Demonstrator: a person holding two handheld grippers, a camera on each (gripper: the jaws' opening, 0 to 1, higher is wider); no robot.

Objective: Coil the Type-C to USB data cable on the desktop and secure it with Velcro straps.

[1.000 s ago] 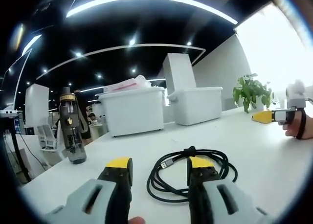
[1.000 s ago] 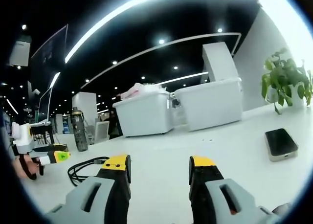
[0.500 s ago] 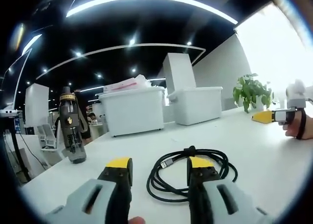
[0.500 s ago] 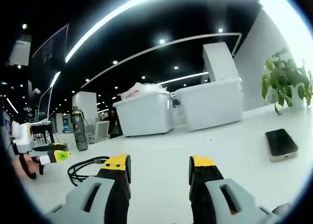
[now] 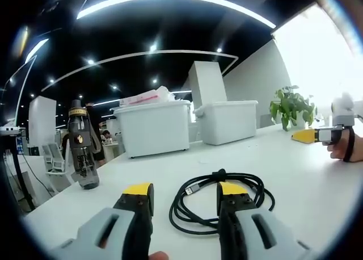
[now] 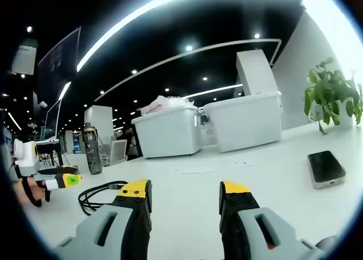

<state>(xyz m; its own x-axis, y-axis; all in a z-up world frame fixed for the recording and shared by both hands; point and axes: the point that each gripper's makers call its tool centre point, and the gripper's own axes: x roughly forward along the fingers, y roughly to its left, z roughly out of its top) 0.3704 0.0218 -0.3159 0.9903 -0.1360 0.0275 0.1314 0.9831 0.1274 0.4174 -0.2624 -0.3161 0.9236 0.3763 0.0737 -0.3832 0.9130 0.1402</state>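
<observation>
A black data cable [image 5: 224,195] lies in a loose coil on the white desktop [image 5: 295,175], its metal USB plug [image 5: 193,189] pointing left. My left gripper [image 5: 184,197] is open just in front of the coil, its right finger overlapping the coil's near edge. In the right gripper view the same cable [image 6: 96,193] lies at the left, beside the left gripper [image 6: 59,181]. My right gripper [image 6: 184,196] is open over bare desktop [image 6: 272,175], nothing between its fingers. The right gripper [image 5: 320,135] appears at the far right of the left gripper view, held by a hand.
Two white lidded bins [image 5: 153,126] [image 5: 227,121] stand at the back of the desk. A dark water bottle [image 5: 82,149] stands at the left. A potted plant [image 5: 292,107] is at the right, and a black phone [image 6: 326,168] lies near it.
</observation>
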